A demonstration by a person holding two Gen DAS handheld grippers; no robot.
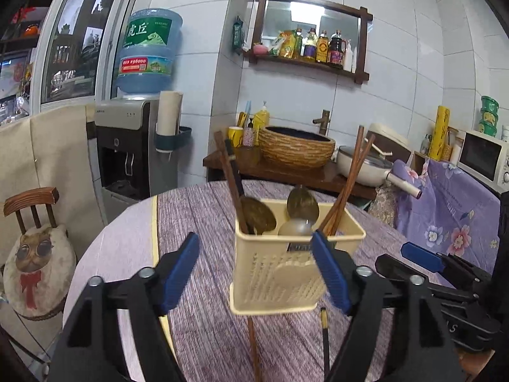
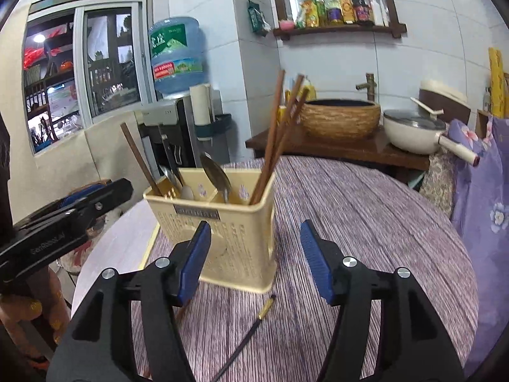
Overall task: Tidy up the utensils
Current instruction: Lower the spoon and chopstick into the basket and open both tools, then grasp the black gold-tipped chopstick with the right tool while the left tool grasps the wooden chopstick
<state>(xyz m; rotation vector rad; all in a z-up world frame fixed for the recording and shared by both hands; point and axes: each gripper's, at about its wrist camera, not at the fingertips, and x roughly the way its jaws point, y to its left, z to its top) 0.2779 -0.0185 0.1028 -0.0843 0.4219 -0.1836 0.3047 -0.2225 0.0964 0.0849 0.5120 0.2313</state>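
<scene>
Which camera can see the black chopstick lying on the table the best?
The right wrist view: the black chopstick lies bare on the table before the holder, gold tip showing. In the left wrist view it is partly hidden behind the left gripper.

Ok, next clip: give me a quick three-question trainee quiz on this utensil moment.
1. True or false: both the left gripper and the right gripper are open and hold nothing.
2. Which utensils still lie on the table in front of the cream utensil holder? A) spoons B) chopsticks C) forks
3. Fill in: the brown chopsticks in the holder's right end lean against its ____ .

Key: 1 true. 2 B, a black chopstick with a gold tip and a brown chopstick. 3 rim.
</scene>
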